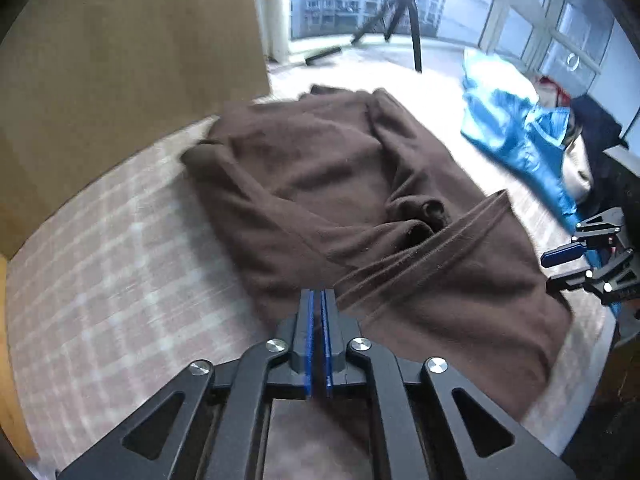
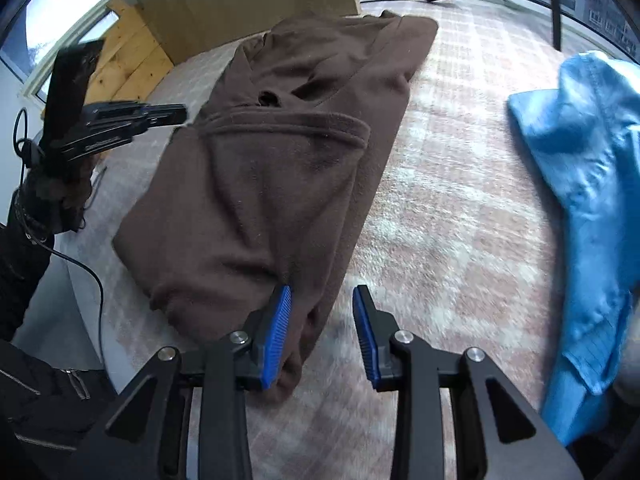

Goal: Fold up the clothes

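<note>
A brown garment (image 1: 320, 184) lies folded into a long bundle on the plaid bed cover (image 1: 100, 280), with its hem band across the middle. My left gripper (image 1: 318, 294) hovers over the garment's near edge, pads almost together and nothing between them. In the right wrist view the left gripper (image 2: 182, 114) hangs beside the garment's (image 2: 272, 184) left side. My right gripper (image 2: 322, 292) stands open at the bundle's near corner; its left pad (image 2: 278, 320) touches the cloth, and the right pad is clear of it. The right gripper (image 1: 550, 271) also shows at the right edge of the left wrist view.
A shiny blue garment (image 2: 588, 184) lies crumpled to the right on the cover (image 2: 440, 200). A brown board (image 1: 132, 40) stands behind the bed. A tripod (image 1: 408, 12) stands by the window. A person's dark sleeve (image 2: 24, 240) and a cable are at the left.
</note>
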Available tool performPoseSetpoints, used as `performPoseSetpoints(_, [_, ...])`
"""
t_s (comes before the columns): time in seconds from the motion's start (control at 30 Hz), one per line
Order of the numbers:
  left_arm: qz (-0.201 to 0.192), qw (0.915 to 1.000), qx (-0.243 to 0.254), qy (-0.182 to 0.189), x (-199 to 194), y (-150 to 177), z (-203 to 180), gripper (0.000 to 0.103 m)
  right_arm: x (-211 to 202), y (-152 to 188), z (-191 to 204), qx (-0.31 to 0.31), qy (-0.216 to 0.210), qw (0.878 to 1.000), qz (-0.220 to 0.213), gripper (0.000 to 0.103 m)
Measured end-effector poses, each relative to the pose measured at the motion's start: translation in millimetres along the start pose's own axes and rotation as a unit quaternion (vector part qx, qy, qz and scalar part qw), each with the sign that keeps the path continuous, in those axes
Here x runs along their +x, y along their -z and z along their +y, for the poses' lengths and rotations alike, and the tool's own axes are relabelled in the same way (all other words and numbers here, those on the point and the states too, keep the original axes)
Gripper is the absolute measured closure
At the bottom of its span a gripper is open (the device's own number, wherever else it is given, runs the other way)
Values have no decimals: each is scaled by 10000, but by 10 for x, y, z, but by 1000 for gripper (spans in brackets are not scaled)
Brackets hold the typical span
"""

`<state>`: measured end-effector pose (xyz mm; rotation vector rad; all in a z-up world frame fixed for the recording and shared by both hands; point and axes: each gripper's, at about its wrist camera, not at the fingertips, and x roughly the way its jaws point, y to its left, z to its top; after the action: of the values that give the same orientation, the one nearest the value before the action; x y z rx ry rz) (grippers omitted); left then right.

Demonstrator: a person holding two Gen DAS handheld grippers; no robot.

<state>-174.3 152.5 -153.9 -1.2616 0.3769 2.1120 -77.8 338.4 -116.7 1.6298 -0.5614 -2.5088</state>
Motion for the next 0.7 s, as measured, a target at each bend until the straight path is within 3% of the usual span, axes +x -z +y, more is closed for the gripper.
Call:
performPoseSetpoints(0.13, [336, 9959, -368, 758, -286, 440, -33, 75, -192, 231, 62, 54, -451, 9989, 82, 71])
performPoseSetpoints(0.2, [610, 9916, -561, 996, -273, 666, -112, 66, -168, 332, 128, -7, -491, 9986, 196, 71])
performPoseSetpoints(0.27, [792, 9892, -645, 1048, -167, 810, -204, 65, 1, 318, 209, -115, -398, 9985, 345, 70])
performPoseSetpoints(0.33, [876, 9874, -738, 1092, -76, 916, -273, 72, 148, 285, 288, -201, -313, 9983, 445, 70])
performPoseSetpoints(0.37, [834, 9857, -831, 1210, -62, 937, -280, 93, 175, 276, 320, -233, -285, 9984, 439, 71])
performPoseSetpoints(0.4, [781, 9858, -830, 1236, -76, 936, -289, 96, 201, 266, 351, -265, -257, 9984, 432, 74])
performPoseSetpoints(0.47, [665, 9895, -682, 1090, -150, 912, -314, 96, 162, 235, 411, -397, -135, 9983, 400, 86])
performPoseSetpoints(0.53, [628, 9915, -581, 980, -175, 925, -323, 96, 80, 249, 408, -496, -105, 9980, 368, 87])
performPoseSetpoints(0.6, [828, 9879, -748, 1081, -32, 1045, -280, 96, 189, 329, 330, -347, -42, 9982, 492, 88])
performPoseSetpoints(0.7, [786, 9870, -855, 1115, -97, 1036, -243, 96, 170, 341, 373, -447, 139, 9975, 528, 86])
